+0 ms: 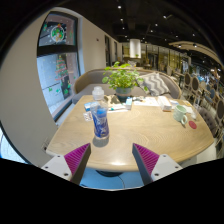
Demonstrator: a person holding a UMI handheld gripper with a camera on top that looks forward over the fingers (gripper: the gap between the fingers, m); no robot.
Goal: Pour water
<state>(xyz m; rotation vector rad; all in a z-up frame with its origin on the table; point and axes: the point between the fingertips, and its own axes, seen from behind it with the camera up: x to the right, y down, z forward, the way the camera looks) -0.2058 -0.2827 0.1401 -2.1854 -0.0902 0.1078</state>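
Note:
A clear water bottle (pixel 99 120) with a blue label and white cap stands upright on the round light-wood table (pixel 140 130), just ahead of my left finger. My gripper (pixel 112 160) is open, its two pink pads (pixel 77 157) spread wide with nothing between them. It hovers at the table's near edge, short of the bottle. A small green cup (pixel 179 113) and a pink object (pixel 193 124) sit on the table's far right side.
A potted green plant (pixel 122 78) stands at the table's far side, with papers and small items around it. A blue chair seat (pixel 105 176) shows below the table edge between the fingers. A wall with posters is on the left.

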